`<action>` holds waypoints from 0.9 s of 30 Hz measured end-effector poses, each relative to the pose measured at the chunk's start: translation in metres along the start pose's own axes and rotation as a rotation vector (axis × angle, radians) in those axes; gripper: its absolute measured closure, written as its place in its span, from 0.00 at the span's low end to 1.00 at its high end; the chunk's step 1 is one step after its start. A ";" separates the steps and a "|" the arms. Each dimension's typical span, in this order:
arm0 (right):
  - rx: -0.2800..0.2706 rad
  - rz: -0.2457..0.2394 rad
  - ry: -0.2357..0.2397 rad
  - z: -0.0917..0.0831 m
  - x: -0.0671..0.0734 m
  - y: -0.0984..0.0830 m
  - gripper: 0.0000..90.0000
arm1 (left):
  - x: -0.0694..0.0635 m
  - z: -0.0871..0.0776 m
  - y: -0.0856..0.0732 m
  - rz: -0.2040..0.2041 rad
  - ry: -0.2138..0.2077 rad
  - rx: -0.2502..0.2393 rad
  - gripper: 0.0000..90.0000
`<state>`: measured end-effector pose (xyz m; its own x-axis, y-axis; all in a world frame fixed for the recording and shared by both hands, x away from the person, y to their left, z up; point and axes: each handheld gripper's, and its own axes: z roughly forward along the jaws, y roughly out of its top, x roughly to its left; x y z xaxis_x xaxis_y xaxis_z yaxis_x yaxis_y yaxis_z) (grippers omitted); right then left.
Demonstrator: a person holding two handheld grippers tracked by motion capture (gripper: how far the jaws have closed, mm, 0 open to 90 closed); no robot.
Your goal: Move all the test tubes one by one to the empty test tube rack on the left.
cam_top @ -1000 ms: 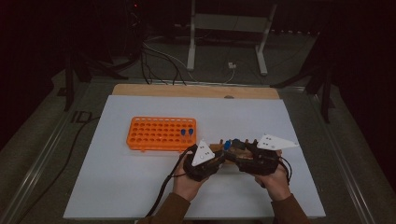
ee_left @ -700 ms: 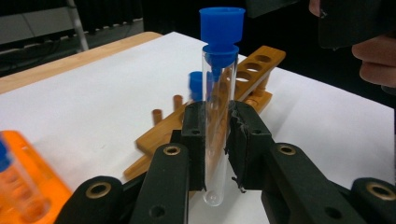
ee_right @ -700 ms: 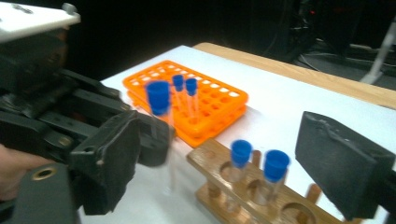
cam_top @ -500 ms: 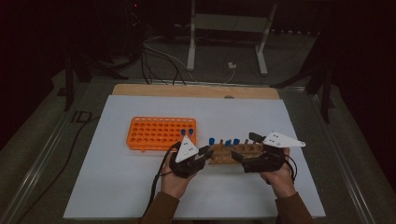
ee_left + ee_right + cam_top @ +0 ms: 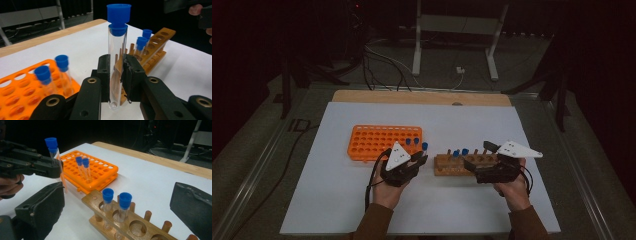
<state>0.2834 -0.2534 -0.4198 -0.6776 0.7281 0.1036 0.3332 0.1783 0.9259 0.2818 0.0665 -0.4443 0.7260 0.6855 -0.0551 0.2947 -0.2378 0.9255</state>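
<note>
Left claw (image 5: 116, 75) clamps blue-capped tube (image 5: 117, 50), unlabelled; right claw (image 5: 117, 215) jaws just opened wide, empty.

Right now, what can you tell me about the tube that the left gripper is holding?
The tube is clear, like glass or plastic, with a round bottom and a blue cap pushed into its top. It looks empty. It stands upright, pinched low down between the black jaws of the left gripper, above the white table, between the orange rack and the wooden rack.

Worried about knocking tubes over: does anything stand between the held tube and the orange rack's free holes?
Two capped tubes stand in the orange rack on its near end; the holes beyond are free. The left claw grips the tube above the table.
</note>
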 end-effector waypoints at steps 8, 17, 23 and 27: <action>0.000 0.007 -0.009 -0.001 -0.002 -0.001 0.00 | 0.011 -0.006 -0.002 -0.001 0.027 -0.004 0.86; -0.004 0.010 -0.012 -0.001 -0.003 -0.002 0.00 | 0.026 -0.014 -0.003 -0.014 0.072 -0.020 0.86; -0.006 0.009 -0.009 -0.001 -0.003 -0.002 0.00 | 0.038 -0.013 -0.005 -0.021 0.105 -0.023 0.86; -0.007 0.011 -0.012 -0.001 -0.004 -0.002 0.00 | 0.045 -0.010 -0.007 -0.026 0.121 -0.020 0.86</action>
<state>0.2844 -0.2575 -0.4215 -0.6660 0.7378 0.1100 0.3363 0.1653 0.9271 0.3057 0.1060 -0.4491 0.6375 0.7697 -0.0348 0.2989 -0.2055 0.9319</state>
